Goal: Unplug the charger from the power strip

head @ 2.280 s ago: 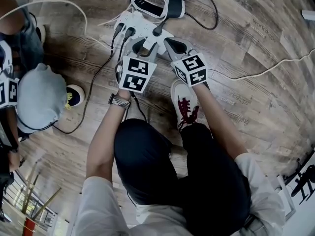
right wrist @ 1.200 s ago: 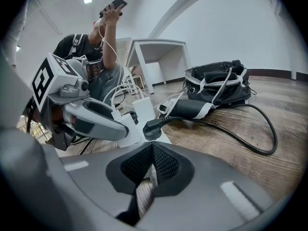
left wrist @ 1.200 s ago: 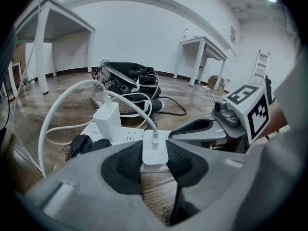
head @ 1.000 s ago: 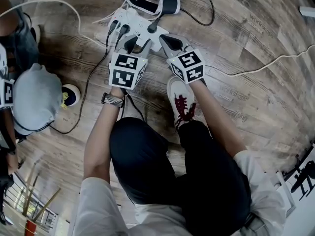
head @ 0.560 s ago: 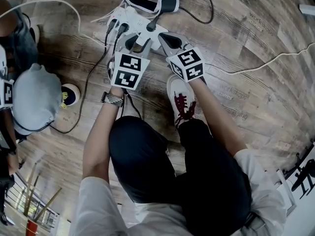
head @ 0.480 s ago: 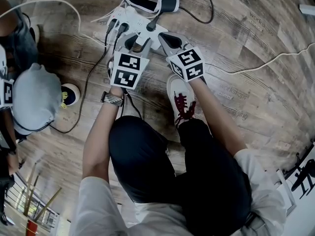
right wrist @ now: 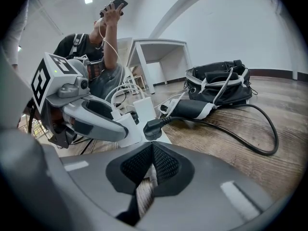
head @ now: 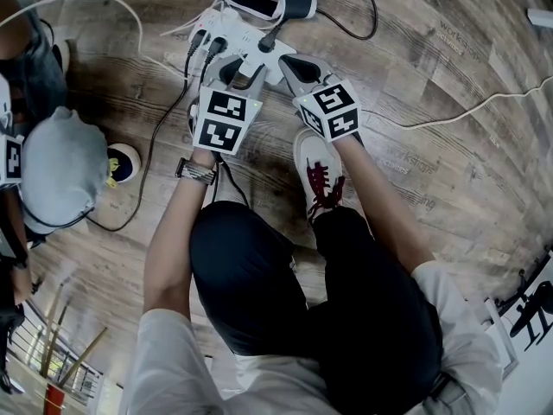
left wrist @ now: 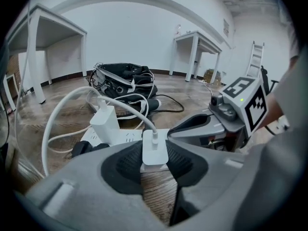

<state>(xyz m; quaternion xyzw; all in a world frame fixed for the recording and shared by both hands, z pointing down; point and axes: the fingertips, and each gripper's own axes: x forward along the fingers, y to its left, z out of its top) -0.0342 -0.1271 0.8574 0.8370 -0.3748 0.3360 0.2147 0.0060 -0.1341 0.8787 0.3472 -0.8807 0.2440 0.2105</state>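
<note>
Gripping status: the left gripper [head: 243,78] has its jaws closed on the white charger [left wrist: 155,151], pads against its two side faces.
Right gripper [right wrist: 152,153]: jaws fully together with nothing between them; tips just beside the near end of the power strip [head: 246,43].
Charger location: seated upright in the power strip on the wooden floor [head: 449,171], near a black plug [right wrist: 148,128].
Handling: judged light, rigid and smooth-sided; liable to slip in a shallow grip.
Hold point: the flat sides of the body, low down, never the white cable [left wrist: 122,105].
Extraction: probably needs a straight pull along the pins. The strip looks light and may lift unless it is held down.
</note>
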